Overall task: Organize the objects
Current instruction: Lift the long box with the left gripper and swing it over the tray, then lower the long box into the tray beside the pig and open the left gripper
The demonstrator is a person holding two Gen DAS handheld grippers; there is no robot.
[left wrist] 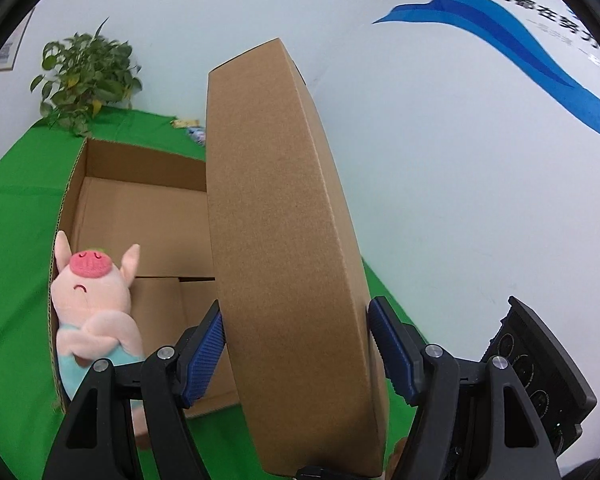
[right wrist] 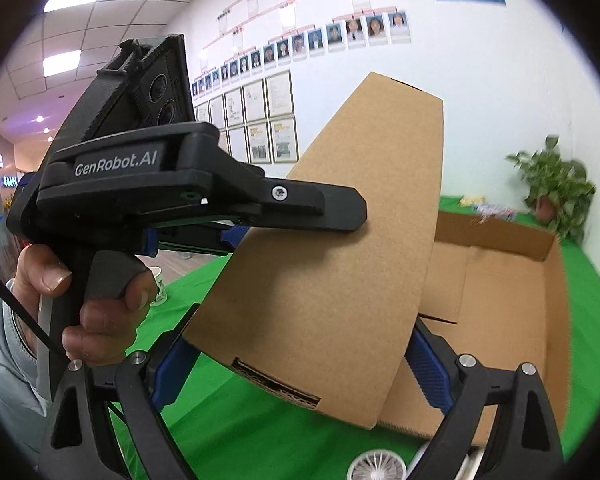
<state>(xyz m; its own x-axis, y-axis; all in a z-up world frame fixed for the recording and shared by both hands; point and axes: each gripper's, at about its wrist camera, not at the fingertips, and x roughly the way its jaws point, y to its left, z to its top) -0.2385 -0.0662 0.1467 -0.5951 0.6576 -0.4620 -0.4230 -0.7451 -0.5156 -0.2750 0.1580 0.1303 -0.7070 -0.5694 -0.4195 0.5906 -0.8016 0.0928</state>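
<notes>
A brown cardboard lid (left wrist: 284, 248) is held raised above an open cardboard box (left wrist: 140, 216) on the green cloth. My left gripper (left wrist: 296, 348) is shut on the lid's rim, a blue pad on each side. My right gripper (right wrist: 300, 368) is shut on another edge of the same lid (right wrist: 340, 264). The left gripper's body (right wrist: 180, 192) shows in the right wrist view, held by a hand. A pink plush pig (left wrist: 94, 308) leans in the box's near left corner. The box interior (right wrist: 500, 300) looks otherwise bare.
A potted plant (left wrist: 84, 80) stands at the table's far corner by the white wall. Small colourful items (left wrist: 192, 130) lie behind the box. A paper cup (right wrist: 158, 286) and a small white fan (right wrist: 376, 466) sit near the table's edges.
</notes>
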